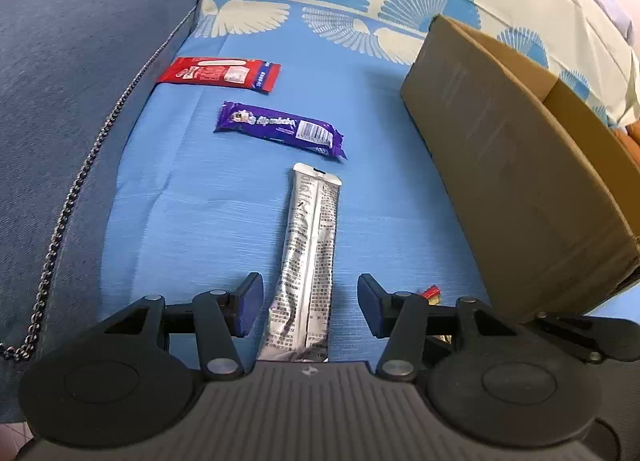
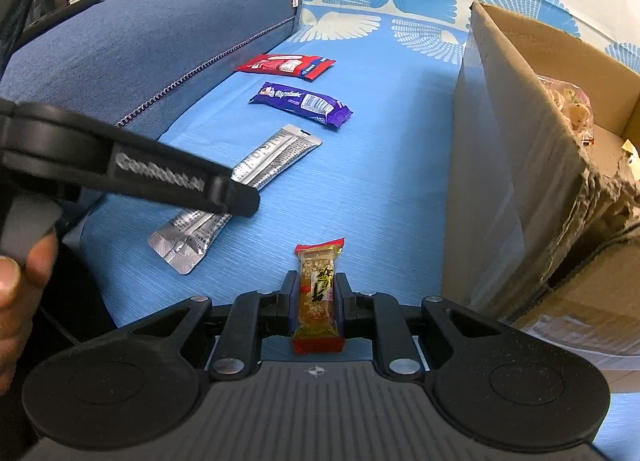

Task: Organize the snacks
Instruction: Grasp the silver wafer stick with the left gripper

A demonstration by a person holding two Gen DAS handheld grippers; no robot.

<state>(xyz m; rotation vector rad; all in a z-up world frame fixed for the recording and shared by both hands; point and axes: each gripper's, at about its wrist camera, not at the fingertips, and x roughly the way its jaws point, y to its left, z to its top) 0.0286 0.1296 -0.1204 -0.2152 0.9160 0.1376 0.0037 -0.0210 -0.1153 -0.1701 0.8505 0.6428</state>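
— On the blue sheet (image 1: 200, 189), how many snacks?
— Three lie loose: a red pack (image 1: 219, 73), a purple pack (image 1: 280, 129), a silver pouch (image 1: 306, 261). Beside them stands one cardboard box (image 1: 516, 181).
— The grippers?
— Both tilt downward. The left gripper (image 1: 310, 305) straddles the pouch, released; the right gripper (image 2: 319, 297) pinches a fourth, a peanut bar (image 2: 319, 293).

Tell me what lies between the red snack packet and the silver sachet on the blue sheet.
The purple snack bar lies between the red packet and the silver sachet, apart from both. Both wrist views show it.
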